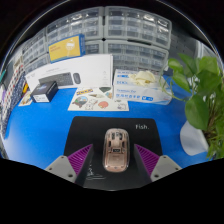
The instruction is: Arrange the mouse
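Observation:
A beige and brown computer mouse [114, 150] lies on a black mouse mat [115, 128] on the blue table. It stands between my two fingers, whose purple pads [78, 158] show at either side of it. My gripper [113, 163] is open, with a gap between each pad and the mouse's sides. The mouse rests on the mat and points away from me. White lettering shows on the mat to the right of the mouse.
Beyond the mat lie printed sheets [98, 97], a white keyboard box [70, 72] and a white carton [142, 83]. Clear drawer cabinets [130, 28] line the back. A green plant [202, 88] in a white pot stands at the right. Small boxes [42, 92] lie at the left.

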A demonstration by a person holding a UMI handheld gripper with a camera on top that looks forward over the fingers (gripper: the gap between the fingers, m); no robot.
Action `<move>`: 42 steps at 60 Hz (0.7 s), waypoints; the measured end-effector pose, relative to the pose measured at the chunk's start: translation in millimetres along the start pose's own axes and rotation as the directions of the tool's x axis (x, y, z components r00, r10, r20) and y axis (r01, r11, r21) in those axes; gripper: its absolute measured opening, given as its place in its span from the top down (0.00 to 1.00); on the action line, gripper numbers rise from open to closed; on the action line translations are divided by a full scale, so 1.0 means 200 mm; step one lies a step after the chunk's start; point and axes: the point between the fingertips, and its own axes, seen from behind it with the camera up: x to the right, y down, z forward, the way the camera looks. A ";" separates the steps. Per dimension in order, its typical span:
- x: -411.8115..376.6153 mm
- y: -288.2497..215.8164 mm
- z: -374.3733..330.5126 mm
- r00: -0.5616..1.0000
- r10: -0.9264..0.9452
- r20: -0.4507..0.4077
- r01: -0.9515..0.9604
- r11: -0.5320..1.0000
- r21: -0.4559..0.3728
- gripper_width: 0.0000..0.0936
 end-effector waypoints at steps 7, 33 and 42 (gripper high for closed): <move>-0.02 -0.08 -0.15 0.998 -0.018 -0.053 0.019 0.999 0.027 0.08; -0.71 -0.20 -0.98 0.994 0.111 -0.002 -0.106 0.958 0.266 0.08; -0.94 -0.13 -1.15 0.996 0.094 0.011 -0.093 0.952 0.293 0.08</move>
